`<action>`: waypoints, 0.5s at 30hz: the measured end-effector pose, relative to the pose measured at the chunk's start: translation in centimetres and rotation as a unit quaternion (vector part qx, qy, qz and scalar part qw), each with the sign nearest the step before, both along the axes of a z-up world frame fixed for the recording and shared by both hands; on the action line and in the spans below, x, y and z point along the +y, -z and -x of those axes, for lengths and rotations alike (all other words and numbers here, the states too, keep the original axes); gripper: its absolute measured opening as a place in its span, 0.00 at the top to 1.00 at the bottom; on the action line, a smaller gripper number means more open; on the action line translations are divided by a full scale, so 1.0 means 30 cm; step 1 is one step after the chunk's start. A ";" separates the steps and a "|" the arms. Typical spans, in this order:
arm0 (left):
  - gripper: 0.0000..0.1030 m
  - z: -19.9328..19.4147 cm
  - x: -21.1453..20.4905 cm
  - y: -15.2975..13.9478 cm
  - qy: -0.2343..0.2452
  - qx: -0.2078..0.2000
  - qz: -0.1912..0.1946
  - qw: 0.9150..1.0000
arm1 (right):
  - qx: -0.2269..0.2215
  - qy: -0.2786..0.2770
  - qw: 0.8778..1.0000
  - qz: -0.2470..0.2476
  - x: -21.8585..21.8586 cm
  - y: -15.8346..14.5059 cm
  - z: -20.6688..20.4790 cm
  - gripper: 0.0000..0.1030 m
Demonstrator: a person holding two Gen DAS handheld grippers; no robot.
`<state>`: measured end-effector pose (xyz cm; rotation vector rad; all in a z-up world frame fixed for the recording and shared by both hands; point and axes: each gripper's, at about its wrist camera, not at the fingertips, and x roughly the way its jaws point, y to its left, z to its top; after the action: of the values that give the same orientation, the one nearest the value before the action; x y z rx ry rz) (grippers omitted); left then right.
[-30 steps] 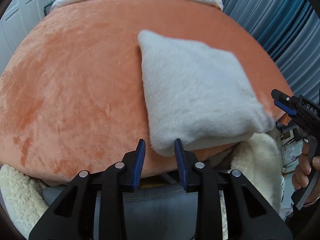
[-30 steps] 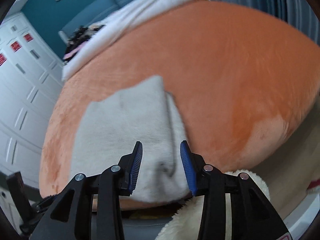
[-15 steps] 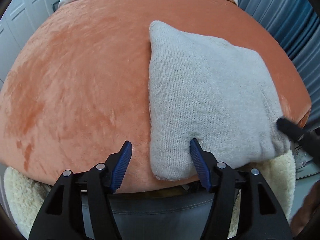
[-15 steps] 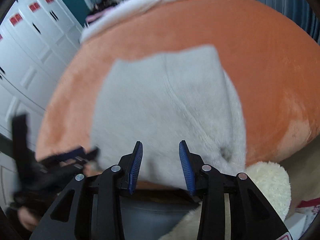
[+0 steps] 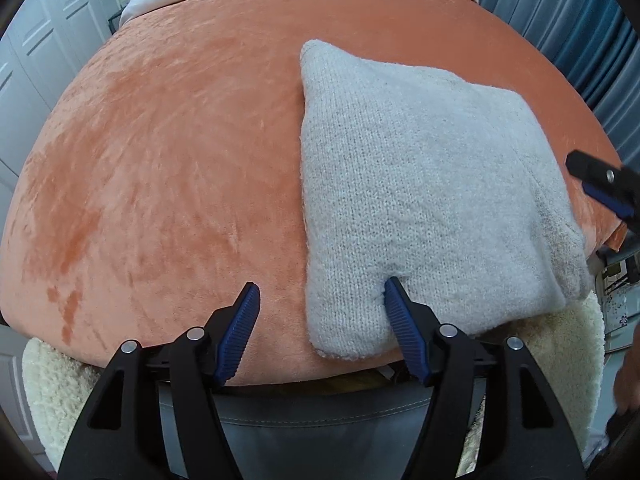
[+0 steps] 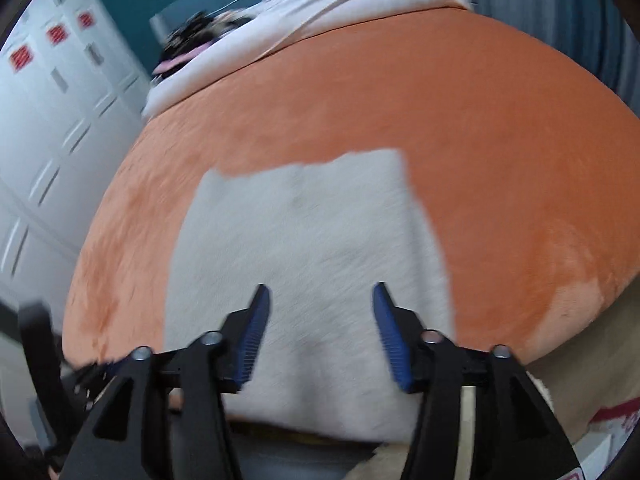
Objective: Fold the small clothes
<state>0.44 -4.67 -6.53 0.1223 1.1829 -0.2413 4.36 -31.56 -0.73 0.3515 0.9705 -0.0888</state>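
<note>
The grey knit garment [image 5: 420, 184] lies already folded to a thick rectangle on the orange plush surface [image 5: 160, 160], its near edge reaching the front rim. My left gripper [image 5: 320, 308] is spread wide, one pad pressing into the knit's near corner, the other on bare plush. My right gripper [image 6: 318, 320] hangs released over the near edge; that view is blurred. To grasp well, I judge I should seat both layers deep between the pads before closing, level on both sides.

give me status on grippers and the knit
Left gripper open, straddling the knit's near corner. Right gripper open above it. Grey knit garment folded on orange blanket.
</note>
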 end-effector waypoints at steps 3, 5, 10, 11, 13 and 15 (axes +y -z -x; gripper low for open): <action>0.39 0.003 -0.003 0.000 -0.001 -0.001 -0.001 1.000 | 0.033 0.038 0.999 0.008 -0.101 0.072 -0.069 0.42; 0.39 0.004 -0.005 0.000 -0.001 -0.001 -0.002 1.000 | 0.058 0.049 0.997 -0.002 -0.139 0.138 -0.123 0.41; 0.38 0.003 -0.003 -0.005 -0.006 0.001 0.000 1.000 | 0.049 0.015 0.998 -0.027 -0.106 0.134 -0.183 0.85; 0.37 0.002 0.000 -0.005 -0.008 0.003 0.003 1.000 | 0.012 0.004 0.999 -0.042 -0.092 0.063 -0.173 0.87; 0.34 -0.002 0.005 -0.004 -0.014 0.003 0.004 1.000 | -0.047 -0.004 0.997 -0.059 -0.091 -0.053 -0.126 0.88; 0.32 -0.007 0.005 0.000 -0.016 0.002 0.005 1.000 | -0.078 -0.003 0.996 -0.050 -0.085 -0.100 -0.108 0.88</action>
<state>0.64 -4.53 -6.53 0.0952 1.1873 -0.2195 7.61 -34.12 2.28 0.4417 0.8233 -0.0074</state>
